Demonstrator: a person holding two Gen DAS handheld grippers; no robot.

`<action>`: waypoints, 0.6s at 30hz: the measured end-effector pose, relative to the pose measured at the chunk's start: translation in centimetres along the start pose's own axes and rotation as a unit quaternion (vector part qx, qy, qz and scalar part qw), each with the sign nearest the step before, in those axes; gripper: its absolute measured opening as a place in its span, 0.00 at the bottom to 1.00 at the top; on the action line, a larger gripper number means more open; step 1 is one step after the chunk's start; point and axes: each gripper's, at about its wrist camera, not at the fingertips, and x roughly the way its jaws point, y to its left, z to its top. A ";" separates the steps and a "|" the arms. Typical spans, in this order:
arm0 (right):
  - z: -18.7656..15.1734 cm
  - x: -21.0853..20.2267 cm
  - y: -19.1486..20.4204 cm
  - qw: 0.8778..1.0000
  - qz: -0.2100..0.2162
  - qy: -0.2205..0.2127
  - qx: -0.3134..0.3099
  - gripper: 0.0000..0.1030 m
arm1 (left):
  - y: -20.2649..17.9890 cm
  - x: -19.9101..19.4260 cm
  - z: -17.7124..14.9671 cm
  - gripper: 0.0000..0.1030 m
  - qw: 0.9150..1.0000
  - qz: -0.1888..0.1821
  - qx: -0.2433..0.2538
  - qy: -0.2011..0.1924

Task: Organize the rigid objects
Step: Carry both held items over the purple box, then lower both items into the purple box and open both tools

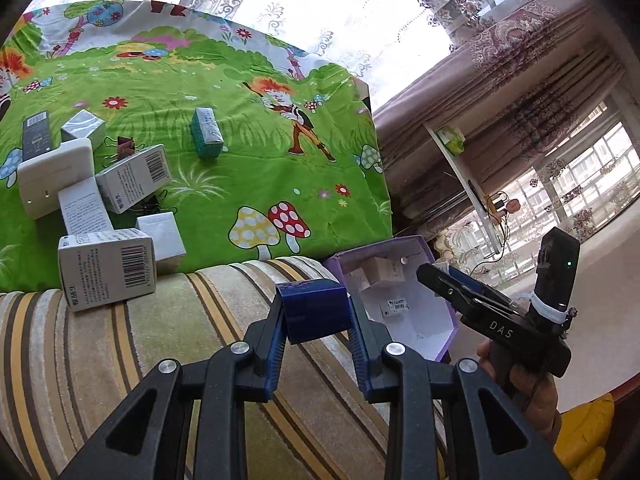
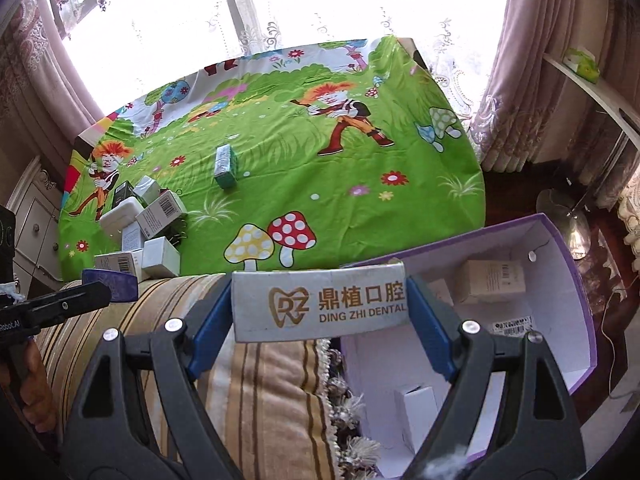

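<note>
Left tool [image 1: 318, 312] clamps dark blue box [image 1: 314, 306], right tool [image 2: 320, 304] clamps dental box [image 2: 320, 304], both carried toward purple bin [image 2: 568, 280] for sorting.

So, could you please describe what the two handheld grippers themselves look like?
Both are black plastic frames with silver rivets and blue ribbed fingers. The right gripper, seen from the left wrist view, bears white "DAS" lettering and a black module with a green light, strapped on by a white band. The left gripper shows "Robot.AI" lettering.
</note>
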 end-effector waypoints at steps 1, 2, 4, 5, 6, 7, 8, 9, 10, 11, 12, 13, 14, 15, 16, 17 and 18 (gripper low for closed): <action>-0.6 -0.3 -1.0 1.000 -0.009 0.001 0.008 0.82 | -0.6 0.5 -0.2 0.30 1.000 -0.004 0.007 0.007; -1.1 -0.5 -1.9 1.000 -0.018 0.002 0.015 0.82 | -1.2 1.0 -0.3 0.30 1.000 -0.008 0.014 0.013; -2.0 -1.0 -3.6 0.999 -0.043 0.003 0.028 0.82 | -2.5 1.9 -0.6 0.30 0.999 -0.014 0.028 0.023; -2.4 -1.2 -4.4 0.998 -0.057 0.004 0.033 0.82 | -3.1 2.3 -0.8 0.30 0.999 -0.018 0.035 0.028; -2.9 -1.4 -5.3 0.997 -0.069 0.004 0.038 0.82 | -3.7 2.7 -0.9 0.30 0.998 -0.022 0.041 0.033; -3.2 -1.6 -6.1 0.996 -0.080 0.003 0.044 0.82 | -4.3 3.1 -1.1 0.30 0.998 -0.026 0.049 0.038; -3.5 -1.8 -6.8 0.995 -0.091 0.003 0.050 0.82 | -4.9 3.5 -1.3 0.30 0.997 -0.029 0.056 0.044; -3.7 -2.0 -7.4 0.993 -0.102 0.003 0.054 0.82 | -5.5 3.8 -1.5 0.30 0.996 -0.032 0.064 0.050; -4.0 -2.2 -8.0 0.992 -0.115 0.002 0.056 0.82 | -6.0 4.2 -1.8 0.30 0.995 -0.035 0.070 0.056; -4.1 -2.3 -8.4 0.990 -0.125 0.002 0.059 0.82 | -6.6 4.6 -2.1 0.30 0.994 -0.038 0.077 0.061; -4.3 -2.5 -8.9 0.989 -0.133 0.002 0.062 0.82 | -7.1 4.9 -2.3 0.30 0.993 -0.041 0.084 0.067; -4.5 -2.6 -9.4 0.988 -0.139 0.001 0.065 0.82 | -7.6 5.2 -2.5 0.30 0.992 -0.045 0.090 0.072; -4.6 -2.8 -9.8 0.987 -0.143 -0.001 0.068 0.82 | -8.1 5.5 -2.7 0.30 0.991 -0.049 0.095 0.078; -4.7 -2.9 -10.2 0.986 -0.148 -0.002 0.070 0.82 | -8.6 5.9 -2.9 0.30 0.990 -0.053 0.101 0.083; -4.9 -3.1 -10.5 0.985 -0.155 -0.002 0.073 0.82 | -9.0 6.2 -3.1 0.30 0.989 -0.058 0.106 0.088; -5.0 -3.2 -10.9 0.984 -0.162 -0.002 0.076 0.82 | -9.3 6.5 -3.2 0.31 0.988 -0.061 0.111 0.094; -5.0 -3.3 -11.2 0.983 -0.166 -0.001 0.079 0.82 | -9.5 6.7 -3.4 0.34 0.987 -0.060 0.114 0.100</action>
